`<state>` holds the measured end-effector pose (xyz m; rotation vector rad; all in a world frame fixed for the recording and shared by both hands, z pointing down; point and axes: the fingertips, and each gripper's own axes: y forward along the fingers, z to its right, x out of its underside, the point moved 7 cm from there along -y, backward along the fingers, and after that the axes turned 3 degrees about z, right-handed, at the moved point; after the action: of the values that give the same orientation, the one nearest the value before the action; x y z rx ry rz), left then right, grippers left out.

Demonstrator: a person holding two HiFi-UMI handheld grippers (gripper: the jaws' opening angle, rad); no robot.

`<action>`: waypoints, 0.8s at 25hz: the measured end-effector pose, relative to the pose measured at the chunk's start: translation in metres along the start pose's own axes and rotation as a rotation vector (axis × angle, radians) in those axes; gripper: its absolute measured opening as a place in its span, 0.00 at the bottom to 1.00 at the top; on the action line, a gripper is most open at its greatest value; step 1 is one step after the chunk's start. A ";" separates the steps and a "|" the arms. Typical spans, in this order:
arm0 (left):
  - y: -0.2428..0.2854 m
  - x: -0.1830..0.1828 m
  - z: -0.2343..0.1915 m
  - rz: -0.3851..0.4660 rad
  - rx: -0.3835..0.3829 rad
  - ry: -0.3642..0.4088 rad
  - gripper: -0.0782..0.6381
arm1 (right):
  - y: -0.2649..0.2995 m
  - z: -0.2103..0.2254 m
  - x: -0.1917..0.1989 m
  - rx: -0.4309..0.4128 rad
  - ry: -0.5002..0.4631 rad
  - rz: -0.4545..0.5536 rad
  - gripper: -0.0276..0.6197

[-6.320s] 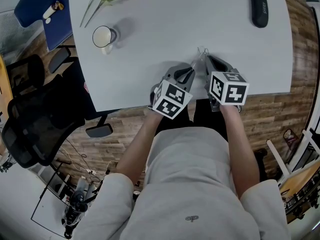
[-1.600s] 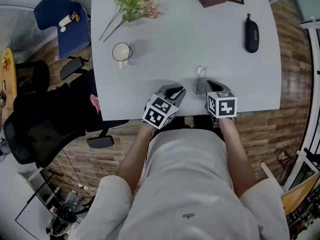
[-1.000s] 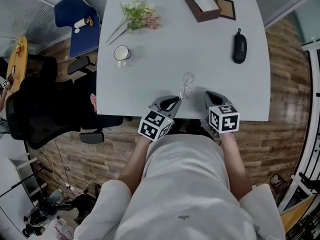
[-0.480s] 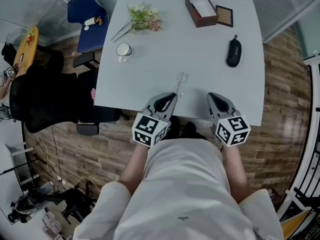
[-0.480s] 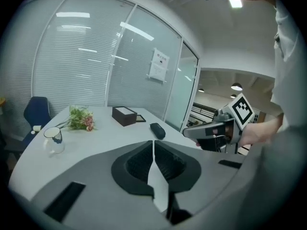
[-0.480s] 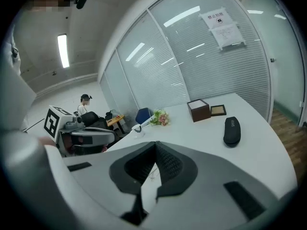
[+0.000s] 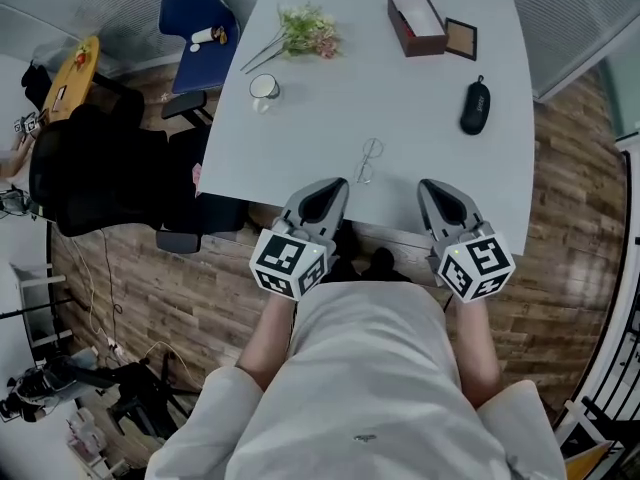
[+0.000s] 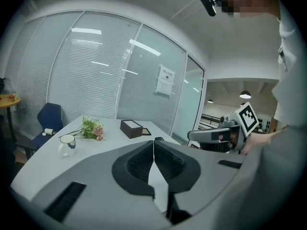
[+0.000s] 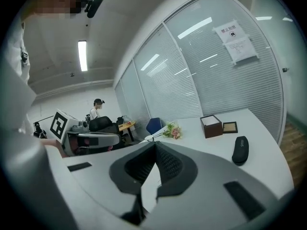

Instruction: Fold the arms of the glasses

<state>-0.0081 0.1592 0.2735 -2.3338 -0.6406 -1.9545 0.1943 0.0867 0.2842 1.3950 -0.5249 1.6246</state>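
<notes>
The thin wire-framed glasses (image 7: 368,160) lie on the white table (image 7: 420,98), near its front edge. How their arms lie is too small to tell. My left gripper (image 7: 334,183) hangs above that edge, just short of the glasses. Its jaws have just been closing and now meet with nothing between them (image 8: 153,142). My right gripper (image 7: 432,185) hovers to the right of the glasses, also shut and empty (image 9: 155,143). Both grippers point out over the table, almost level. In both gripper views the jaws hide the glasses.
On the table stand a white mug (image 7: 264,88), a bunch of flowers (image 7: 310,30), a brown box (image 7: 416,23), a small picture frame (image 7: 461,38) and a black glasses case (image 7: 475,106). A blue chair (image 7: 200,28) and a black office chair (image 7: 100,168) stand at the left.
Both grippers have risen and drawn back from the glasses, which stay on the table. The left jaws no longer touch the glasses. The head view now takes in more of the table.
</notes>
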 end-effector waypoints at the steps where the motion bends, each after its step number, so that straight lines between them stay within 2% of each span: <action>1: -0.004 -0.001 0.001 0.006 -0.007 -0.004 0.14 | -0.001 -0.003 -0.002 -0.006 -0.007 0.004 0.05; 10: -0.030 -0.004 0.010 0.036 -0.023 -0.014 0.14 | -0.013 -0.024 -0.007 -0.021 -0.043 0.019 0.05; 20: -0.030 -0.002 0.017 0.049 -0.014 -0.021 0.14 | -0.027 -0.026 -0.005 -0.003 -0.048 0.019 0.05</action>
<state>-0.0024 0.1913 0.2609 -2.3578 -0.5671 -1.9221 0.2021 0.1193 0.2662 1.4342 -0.5701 1.6085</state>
